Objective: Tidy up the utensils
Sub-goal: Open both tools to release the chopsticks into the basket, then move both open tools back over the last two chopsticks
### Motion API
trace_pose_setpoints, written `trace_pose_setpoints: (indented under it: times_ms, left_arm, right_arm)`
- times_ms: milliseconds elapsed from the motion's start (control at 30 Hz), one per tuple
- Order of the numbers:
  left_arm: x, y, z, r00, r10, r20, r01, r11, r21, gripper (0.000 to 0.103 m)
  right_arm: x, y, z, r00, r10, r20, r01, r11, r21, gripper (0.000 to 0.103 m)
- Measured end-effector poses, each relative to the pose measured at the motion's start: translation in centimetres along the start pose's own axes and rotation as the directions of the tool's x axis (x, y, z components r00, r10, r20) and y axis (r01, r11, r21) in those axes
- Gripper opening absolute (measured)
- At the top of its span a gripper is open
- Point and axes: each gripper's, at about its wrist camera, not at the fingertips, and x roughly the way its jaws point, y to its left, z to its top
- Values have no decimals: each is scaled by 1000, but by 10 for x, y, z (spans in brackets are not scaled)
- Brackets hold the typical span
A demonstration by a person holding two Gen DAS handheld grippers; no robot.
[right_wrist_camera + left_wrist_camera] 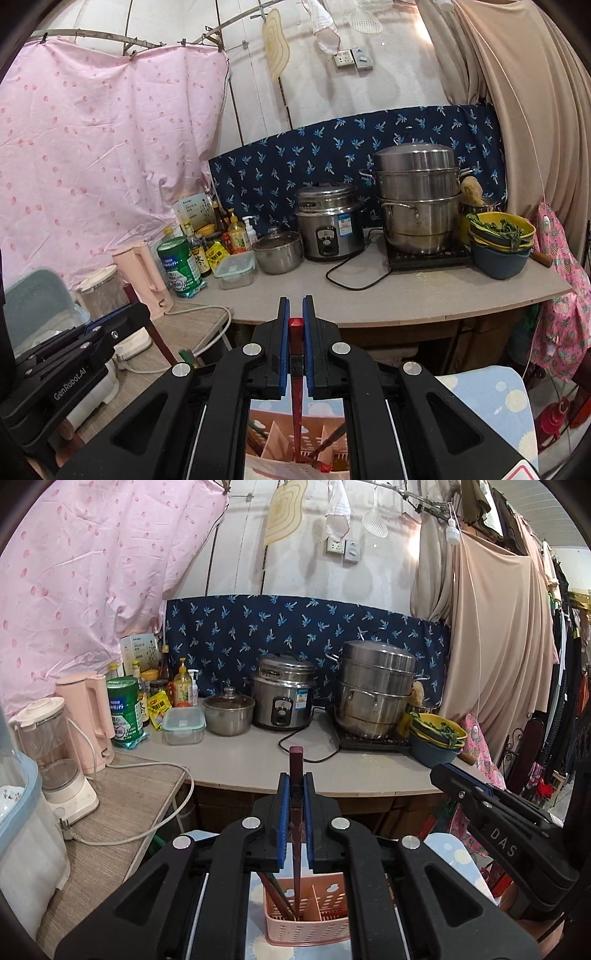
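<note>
My left gripper [296, 780] is shut on a dark maroon chopstick [296, 768]. The stick stands upright between the blue pads, and its lower end reaches into a pink slotted utensil basket [314, 928] below, where other dark chopsticks [271, 891] lean. My right gripper [295, 303] is shut on a red chopstick [296, 332], whose lower end dips into the same pink basket [325, 435]. In the left wrist view the right gripper [495, 808] shows at the right. In the right wrist view the left gripper [96, 334] shows at the left, with its maroon stick [147, 325].
Ahead is a grey counter [258, 760] bearing a rice cooker [282, 696], a stacked steel steamer [376, 686], a small lidded pot [229, 712], bottles, a green tin [123, 712], bowls [437, 738] and a black cable. A lower side table at the left holds a pink kettle [86, 716] and a blender [55, 757].
</note>
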Motion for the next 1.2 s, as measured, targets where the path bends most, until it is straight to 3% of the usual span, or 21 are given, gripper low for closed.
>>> trace_pose_setpoints:
  times_ms: [100,300,500,867,1200]
  left_arm:
    - [1,3,-6,1000,7,-14,-7,1000,-7,7]
    - [-9,4,-17,1000,26,-7,-26,1000,13,11]
    - [-34,9,-36,999,39,-5,-39,999,15,13]
    - [-87,14,-116,995,70,-74,-67,997,45,13]
    - [-120,28,-188,979,85,-186,-84,996,12,13]
  right_arm:
    - [2,-2,-7,1000,-9,-18,9,1000,-4,7]
    - [-11,-3,-18,1000,-14,-10,14,1000,-6,24]
    - [-42,0,-38,1000,-27,-5,27,999,-42,26]
    - [-112,2,-133,993,-50,-103,40,995,-94,33]
    - [-148,-6,-224,962,-48,-270,40,999,-36,33]
